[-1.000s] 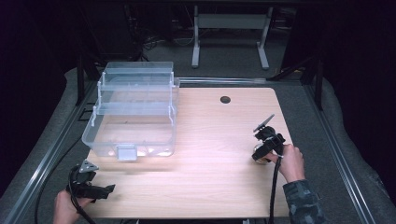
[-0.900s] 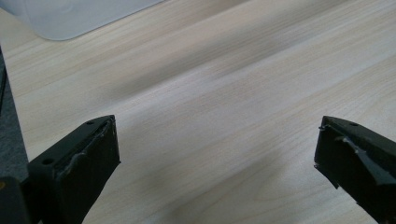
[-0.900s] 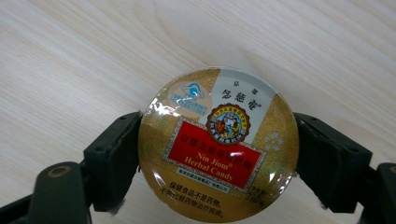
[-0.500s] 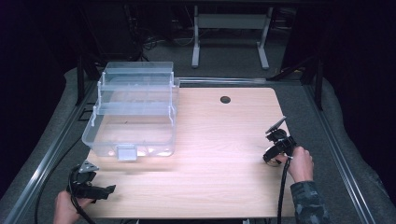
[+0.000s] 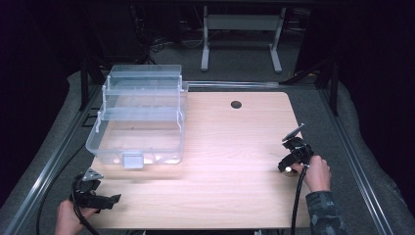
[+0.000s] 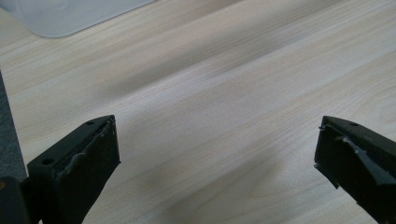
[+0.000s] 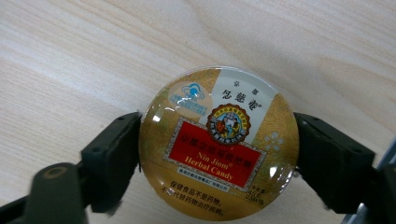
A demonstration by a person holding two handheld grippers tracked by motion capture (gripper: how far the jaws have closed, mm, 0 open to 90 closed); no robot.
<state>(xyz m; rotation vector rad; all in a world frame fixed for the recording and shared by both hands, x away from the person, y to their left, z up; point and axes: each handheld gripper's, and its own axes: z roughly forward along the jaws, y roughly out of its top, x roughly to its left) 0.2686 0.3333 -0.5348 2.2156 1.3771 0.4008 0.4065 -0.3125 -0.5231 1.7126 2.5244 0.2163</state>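
Left gripper (image 5: 100, 199) fingers wide apart, right gripper (image 5: 288, 164) fingers just widened, seemingly touching something

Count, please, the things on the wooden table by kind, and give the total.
Clear plastic storage box with tiered trays: 1
Round gold tin of herbal candy with a red label: 1
Total: 2

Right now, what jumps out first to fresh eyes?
The round gold candy tin labelled Nin Jiom Herbal Candy sits between the jaws of the right gripper near the table's right edge. At far left stands a clear plastic tiered box, apparently empty.
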